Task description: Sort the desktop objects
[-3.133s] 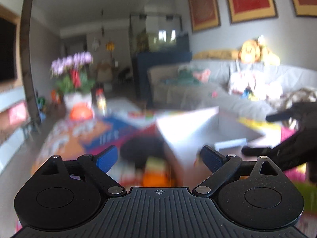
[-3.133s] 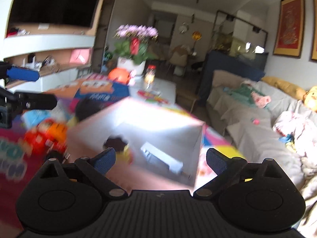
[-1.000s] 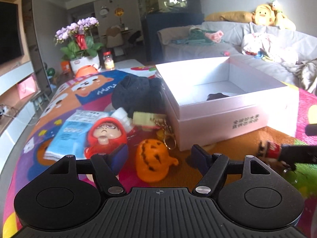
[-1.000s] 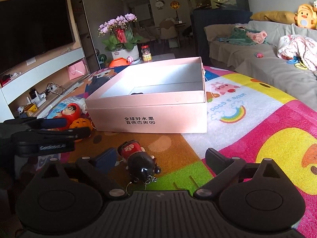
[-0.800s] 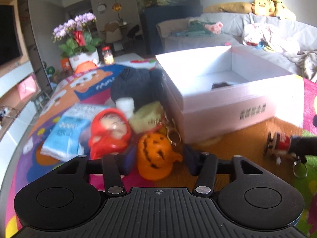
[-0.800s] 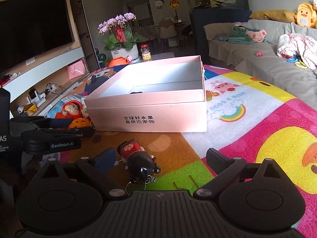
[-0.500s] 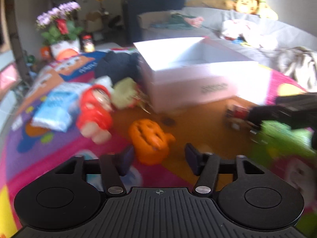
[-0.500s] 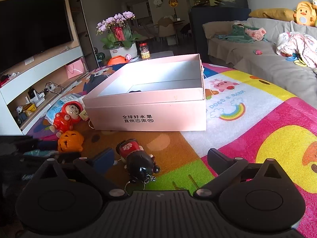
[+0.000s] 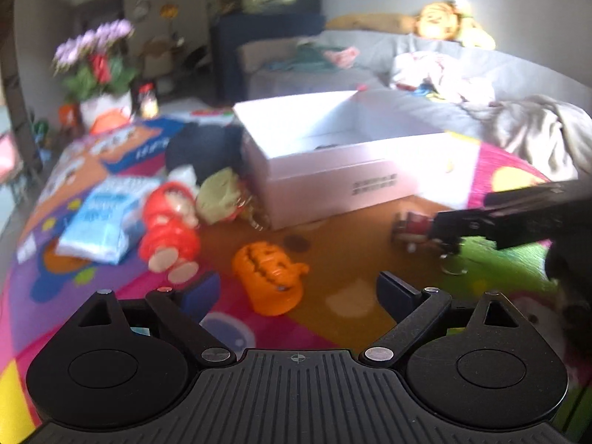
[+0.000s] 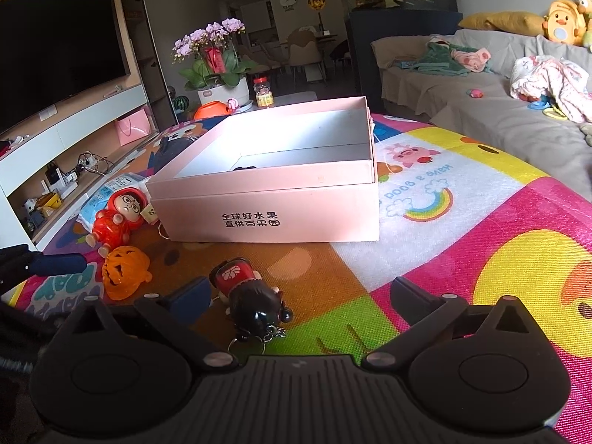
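Note:
An open pink box stands on the colourful play mat; it also shows in the left wrist view. My left gripper is open above an orange pumpkin toy, which lies between its fingers. My right gripper is open around a black-haired doll keychain lying on the mat. A red doll, a blue tissue pack and a yellowish toy lie left of the box. A small dark item sits inside the box.
A dark plush sits behind the toys by the box's left wall. A flower pot, a jar and a TV shelf are at the back left. A grey sofa with clothes runs along the right.
My left gripper has pulled back and opened wider; the pumpkin toy now lies free on the mat between its fingers. The right gripper has barely moved.

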`<state>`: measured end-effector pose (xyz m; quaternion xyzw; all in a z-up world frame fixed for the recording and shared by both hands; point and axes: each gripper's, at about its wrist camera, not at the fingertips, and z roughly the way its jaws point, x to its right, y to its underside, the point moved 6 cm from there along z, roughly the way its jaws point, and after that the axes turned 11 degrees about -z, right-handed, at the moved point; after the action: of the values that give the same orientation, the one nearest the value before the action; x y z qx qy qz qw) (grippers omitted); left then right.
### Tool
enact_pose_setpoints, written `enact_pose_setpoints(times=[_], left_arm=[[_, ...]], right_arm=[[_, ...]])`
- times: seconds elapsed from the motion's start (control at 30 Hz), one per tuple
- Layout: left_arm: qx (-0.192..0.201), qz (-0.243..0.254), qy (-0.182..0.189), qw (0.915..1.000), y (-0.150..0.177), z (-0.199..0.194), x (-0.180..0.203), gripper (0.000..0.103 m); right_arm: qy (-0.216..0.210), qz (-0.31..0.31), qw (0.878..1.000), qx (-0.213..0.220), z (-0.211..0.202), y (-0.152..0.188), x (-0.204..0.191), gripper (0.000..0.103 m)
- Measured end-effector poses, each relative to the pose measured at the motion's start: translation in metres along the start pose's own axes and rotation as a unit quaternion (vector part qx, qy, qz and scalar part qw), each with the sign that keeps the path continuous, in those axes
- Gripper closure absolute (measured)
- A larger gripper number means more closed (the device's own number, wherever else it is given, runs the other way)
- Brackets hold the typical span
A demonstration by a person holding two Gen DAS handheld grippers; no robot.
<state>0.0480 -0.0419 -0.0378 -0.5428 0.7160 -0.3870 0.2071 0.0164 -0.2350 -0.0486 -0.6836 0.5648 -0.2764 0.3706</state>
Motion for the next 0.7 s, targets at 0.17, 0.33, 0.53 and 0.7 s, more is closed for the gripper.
enact_pose_setpoints(times=[0.17, 0.33, 0.53, 0.7], left_arm=[[-0.015, -0.001, 0.042, 0.999, 0.009, 0.009, 0.016, 0.008], [-0.011, 0.038, 0.096, 0.9946, 0.017, -0.004, 0.04, 0.007], [0.001, 0.014, 0.04, 0.9991, 0.007, -0.001, 0.013, 0.006], [0.009, -0.001, 0.01, 0.9999, 0.006, 0.004, -0.004, 0.003]], right_arm=[[-0.003, 0.005, 1.0, -0.003, 0.001, 0.001, 0.001, 0.0], [-0.004, 0.016, 1.0, -0.009, 0.003, 0.001, 0.005, 0.0], [-0.005, 0.018, 1.0, -0.01, 0.003, 0.001, 0.005, 0.0], [-0.006, 0.013, 1.0, -0.014, 0.006, 0.002, 0.003, 0.0]])
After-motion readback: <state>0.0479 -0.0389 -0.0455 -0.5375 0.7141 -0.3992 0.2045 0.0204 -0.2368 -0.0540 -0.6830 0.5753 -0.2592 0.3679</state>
